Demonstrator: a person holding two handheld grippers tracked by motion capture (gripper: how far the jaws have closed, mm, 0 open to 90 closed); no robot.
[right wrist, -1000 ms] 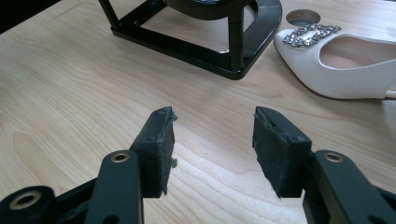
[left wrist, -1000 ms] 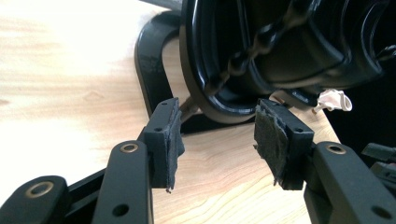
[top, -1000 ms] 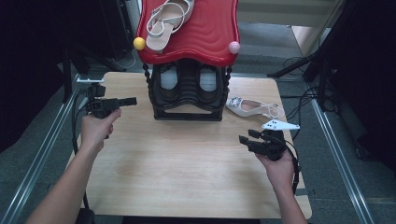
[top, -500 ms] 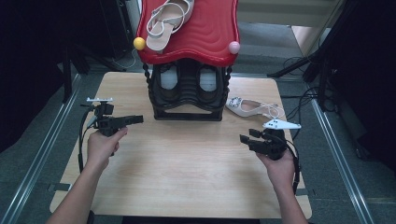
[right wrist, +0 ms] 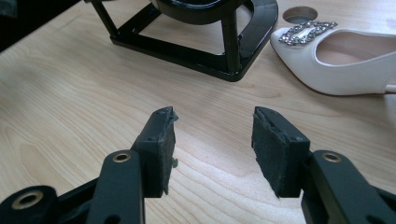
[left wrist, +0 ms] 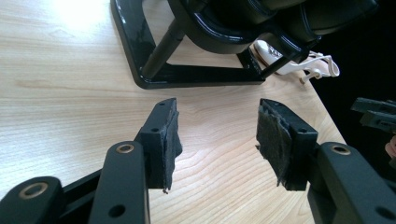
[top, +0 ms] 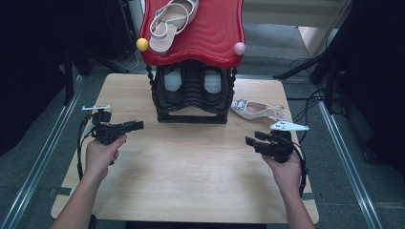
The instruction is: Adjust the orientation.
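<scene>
Wooden table (top: 191,181) up close, both grippers hovering empty: left gripper (left wrist: 217,140) spread wide, right gripper (right wrist: 212,149) likewise gaping. Beyond the right one lies the white shoe (right wrist: 345,58), beside the rack (top: 191,102). Looks light, stiff; the heel edge seems the likeliest hold.

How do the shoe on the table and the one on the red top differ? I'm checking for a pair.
The shoe on the table has a closed toe with a sparkly buckle; the sandal is open and strappy. The shoe lies beside the rack; the sandal sits on the red top. Both are pale.
</scene>
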